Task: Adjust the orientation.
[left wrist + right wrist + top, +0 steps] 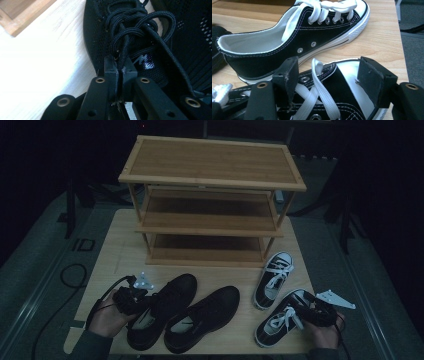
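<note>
While the wooden table (107, 251) carries everything, its biggest load is a three-tier bamboo shoe rack (212, 195) standing at the far edge, all three shelves bare. Nearer the person, four shoes sit in two pairs: a left black mesh shoe (162, 307) and a right black mesh shoe (202, 317) lie side by side, toes pointing toward the rack, while a far black-and-white sneaker (272, 279) and a near black-and-white sneaker (282, 317) lie toward the table's right side. The left gripper (120, 67) sits over the left black mesh shoe near its lacing, jaws pressed together with a strand of the black lace (125, 47) pinched between the pads. The right gripper (328, 75) is held over the near black-and-white sneaker with its jaws spread wide, one on each side of the toe area, pads not pressing on anything; a white lace (320, 85) crosses the gap between them. A dark cable (70, 275) loops on the floor left of the table.
</note>
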Available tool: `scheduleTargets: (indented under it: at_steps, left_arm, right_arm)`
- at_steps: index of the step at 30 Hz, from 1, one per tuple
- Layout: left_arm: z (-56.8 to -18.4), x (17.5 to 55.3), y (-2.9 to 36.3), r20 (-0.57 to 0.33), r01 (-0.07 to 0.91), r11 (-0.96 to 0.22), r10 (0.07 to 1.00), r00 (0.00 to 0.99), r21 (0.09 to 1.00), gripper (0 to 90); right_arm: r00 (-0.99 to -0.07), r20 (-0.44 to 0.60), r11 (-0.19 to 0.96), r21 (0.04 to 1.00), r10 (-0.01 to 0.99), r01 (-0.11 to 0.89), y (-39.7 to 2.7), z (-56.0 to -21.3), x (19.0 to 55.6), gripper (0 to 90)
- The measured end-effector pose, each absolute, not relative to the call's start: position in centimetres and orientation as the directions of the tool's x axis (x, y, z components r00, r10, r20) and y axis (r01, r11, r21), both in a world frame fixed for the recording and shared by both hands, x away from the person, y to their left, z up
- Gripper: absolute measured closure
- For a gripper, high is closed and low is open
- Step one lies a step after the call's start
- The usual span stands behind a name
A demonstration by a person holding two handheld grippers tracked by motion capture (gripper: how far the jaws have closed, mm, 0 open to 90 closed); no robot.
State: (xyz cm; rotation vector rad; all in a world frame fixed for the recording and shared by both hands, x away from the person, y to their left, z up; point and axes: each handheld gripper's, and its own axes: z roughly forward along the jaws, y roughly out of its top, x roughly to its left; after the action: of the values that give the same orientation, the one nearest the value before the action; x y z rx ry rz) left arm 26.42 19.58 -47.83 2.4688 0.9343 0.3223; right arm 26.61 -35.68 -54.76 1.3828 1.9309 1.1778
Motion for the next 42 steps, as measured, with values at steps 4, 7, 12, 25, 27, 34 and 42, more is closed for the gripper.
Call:
scheduleTargets:
  at_steps: [4,7,12,25,27,34,42]
  left_arm:
    - [-47.6,27.1,19.6,0.069,0.562,-0.658,0.678,0.732,0.502,87.3]
    - [-47.6,28.0,19.8,0.066,0.566,-0.649,0.685,0.726,0.509,87.5]
    - [-47.3,29.5,20.2,0.085,0.565,-0.646,0.693,0.716,0.513,87.4]
    - [-47.3,33.6,22.1,0.090,0.571,-0.635,0.706,0.702,0.520,87.3]
    - [-47.3,34.0,22.4,0.099,0.572,-0.635,0.709,0.698,0.519,87.3]
    - [-47.3,34.6,22.8,0.098,0.582,-0.616,0.727,0.680,0.531,87.3]
    - [-47.9,33.9,23.2,0.040,0.604,-0.559,0.752,0.658,0.567,86.0]
  right_arm:
    - [-0.370,0.093,0.116,0.855,0.924,0.506,-35.7,-54.8,26.6,33.3]
    - [-0.371,0.094,0.116,0.855,0.924,0.505,-35.7,-54.8,26.6,33.3]
    - [-0.372,0.095,0.115,0.856,0.923,0.504,-35.7,-54.8,26.6,33.3]
    - [-0.372,0.100,0.111,0.856,0.923,0.505,-35.8,-54.8,26.7,33.3]
    - [-0.372,0.101,0.110,0.856,0.923,0.505,-35.8,-54.8,26.7,33.3]
    - [-0.371,0.102,0.109,0.856,0.923,0.505,-35.8,-54.9,26.7,33.3]
    - [-0.371,0.102,0.109,0.856,0.923,0.505,-35.8,-54.9,26.7,33.3]
